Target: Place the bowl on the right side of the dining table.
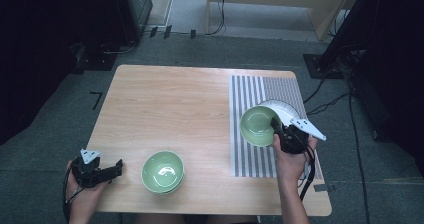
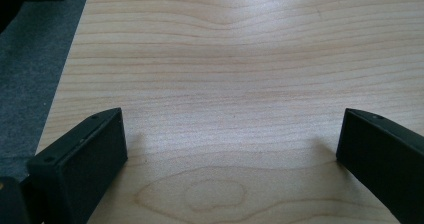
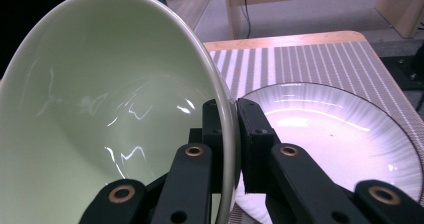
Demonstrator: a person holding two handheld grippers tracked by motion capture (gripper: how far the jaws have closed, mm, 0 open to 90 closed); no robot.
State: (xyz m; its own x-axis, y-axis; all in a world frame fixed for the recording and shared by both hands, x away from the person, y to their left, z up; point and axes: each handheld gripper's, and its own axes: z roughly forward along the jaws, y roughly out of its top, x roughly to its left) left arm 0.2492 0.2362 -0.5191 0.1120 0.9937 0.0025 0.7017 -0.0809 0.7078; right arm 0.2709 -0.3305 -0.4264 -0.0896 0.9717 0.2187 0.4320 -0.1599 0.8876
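My right gripper (image 1: pixel 276 127) is shut on the rim of a pale green bowl (image 1: pixel 257 126), holding it tilted above the striped mat (image 1: pixel 250 156). In the right gripper view the rim of the green bowl (image 3: pixel 110 99) is pinched between the two black jaws, one inside the bowl and one outside. A white ribbed plate (image 3: pixel 340 139) lies on the mat just beyond and under the bowl; in the high view the white plate (image 1: pixel 281 106) shows behind it. My left gripper (image 1: pixel 119 168) rests open at the table's front left corner, with bare wood between its fingers (image 2: pixel 85 154).
Another green bowl (image 1: pixel 163 171), apparently stacked on a second one, sits near the front edge of the wooden table (image 1: pixel 165 104). Grey carpet, cables and dark equipment stands surround the table.
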